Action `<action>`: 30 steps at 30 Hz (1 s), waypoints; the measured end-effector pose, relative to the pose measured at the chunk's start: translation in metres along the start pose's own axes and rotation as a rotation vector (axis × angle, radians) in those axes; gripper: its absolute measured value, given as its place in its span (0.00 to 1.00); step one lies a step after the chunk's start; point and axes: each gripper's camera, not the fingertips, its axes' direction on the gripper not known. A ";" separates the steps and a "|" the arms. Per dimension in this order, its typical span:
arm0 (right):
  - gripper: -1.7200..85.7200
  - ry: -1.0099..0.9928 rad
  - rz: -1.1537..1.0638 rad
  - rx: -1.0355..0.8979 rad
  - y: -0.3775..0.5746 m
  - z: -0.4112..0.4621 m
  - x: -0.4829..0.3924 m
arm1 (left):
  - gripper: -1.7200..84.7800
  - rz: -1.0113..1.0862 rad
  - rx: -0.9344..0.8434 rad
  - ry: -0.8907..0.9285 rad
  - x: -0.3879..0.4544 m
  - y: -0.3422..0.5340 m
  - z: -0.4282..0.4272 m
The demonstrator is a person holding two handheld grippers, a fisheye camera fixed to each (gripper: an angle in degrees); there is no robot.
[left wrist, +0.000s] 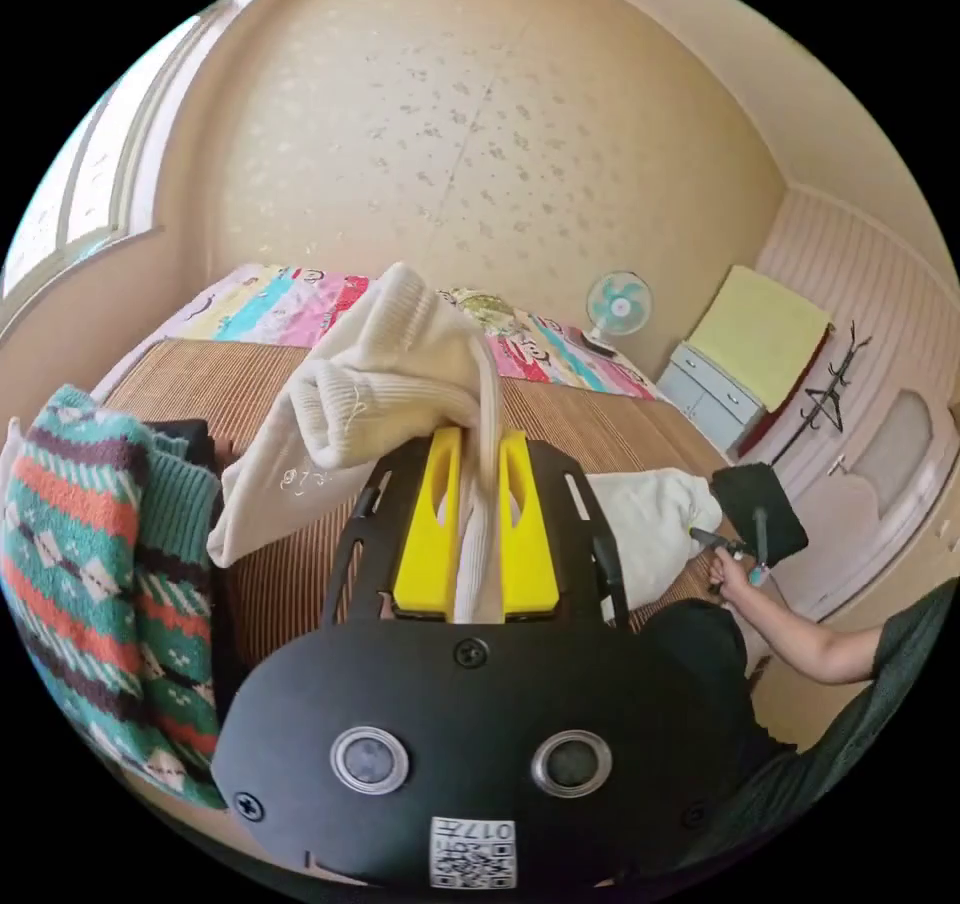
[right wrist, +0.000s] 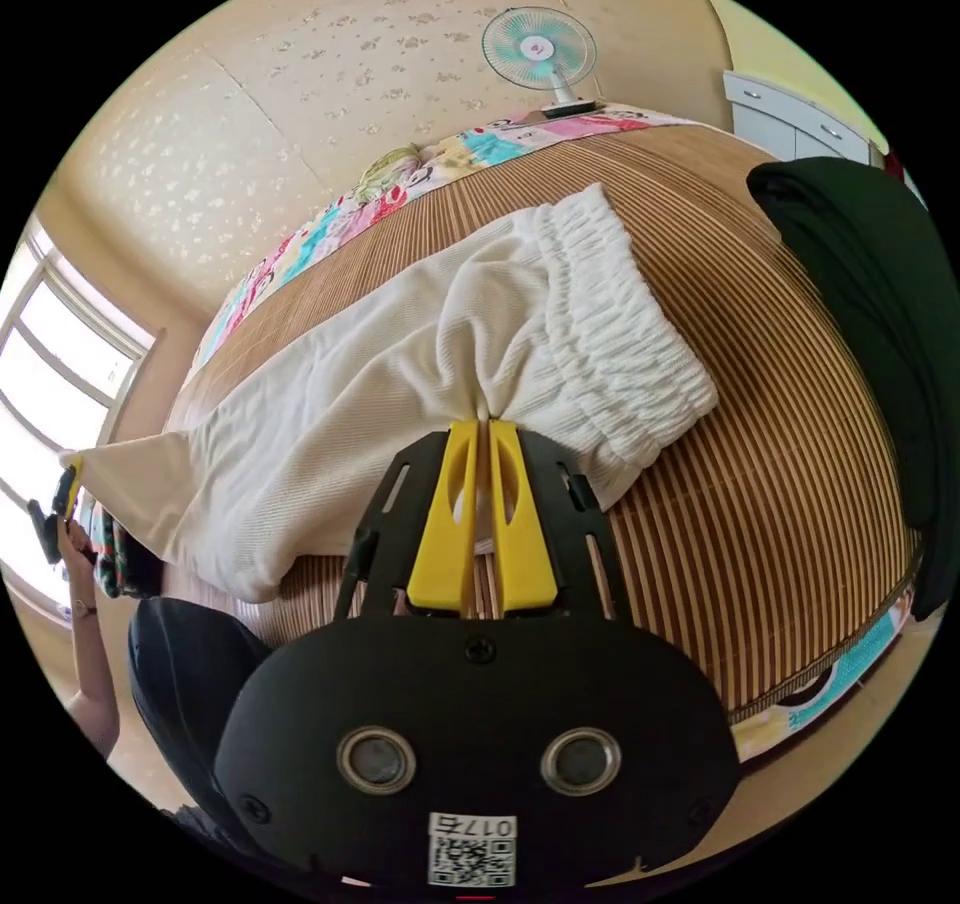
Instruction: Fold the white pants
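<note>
The white pants point(right wrist: 400, 374) lie stretched across a striped bamboo mat point(right wrist: 760, 424) on the bed, elastic waistband point(right wrist: 620, 324) toward the fan. My right gripper point(right wrist: 483, 426) is shut on a pinch of fabric just below the waistband. In the left gripper view, my left gripper point(left wrist: 480, 439) is shut on the leg ends of the white pants point(left wrist: 380, 384), which hang bunched and lifted above the mat. Far left in the right gripper view, the same leg end point(right wrist: 110, 464) reaches a hand holding the other gripper.
A patterned knit sweater point(left wrist: 90, 584) lies at the mat's left end, and a dark garment point(right wrist: 870, 304) lies beside the waistband. A fan point(left wrist: 618, 306), a pale cabinet point(left wrist: 715, 394) and a coat rack point(left wrist: 825, 394) stand past the bed. The person's arm point(left wrist: 800, 634) reaches in.
</note>
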 end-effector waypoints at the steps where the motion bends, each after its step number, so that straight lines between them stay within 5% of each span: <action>1: 0.05 0.015 -0.013 0.029 0.004 0.000 0.001 | 0.10 0.064 -0.017 0.015 0.020 0.000 0.006; 5: 0.05 0.004 -0.017 0.069 0.007 -0.003 0.013 | 0.11 0.357 -0.281 0.120 0.142 0.033 0.085; 8: 0.05 -0.081 0.011 0.084 0.006 -0.006 0.033 | 0.11 0.272 -0.561 0.146 0.167 0.075 0.168; 10: 0.05 -0.166 0.054 0.087 0.004 -0.007 0.052 | 0.09 0.153 -0.569 0.206 0.163 0.095 0.186; 14: 0.05 -0.248 0.117 0.079 0.003 -0.006 0.073 | 0.09 -0.237 -0.380 0.434 0.118 0.139 0.158; 17: 0.06 -0.258 0.138 0.024 -0.002 -0.012 0.079 | 0.11 -0.383 -0.317 0.439 0.085 0.172 0.118; 24: 0.08 -0.439 0.076 0.183 0.010 -0.078 0.010 | 0.12 -0.295 -0.388 0.342 0.051 0.189 0.015; 30: 0.13 -0.570 -0.213 -0.293 -0.049 -0.012 -0.126 | 0.11 -0.030 -0.620 0.316 0.064 0.201 -0.041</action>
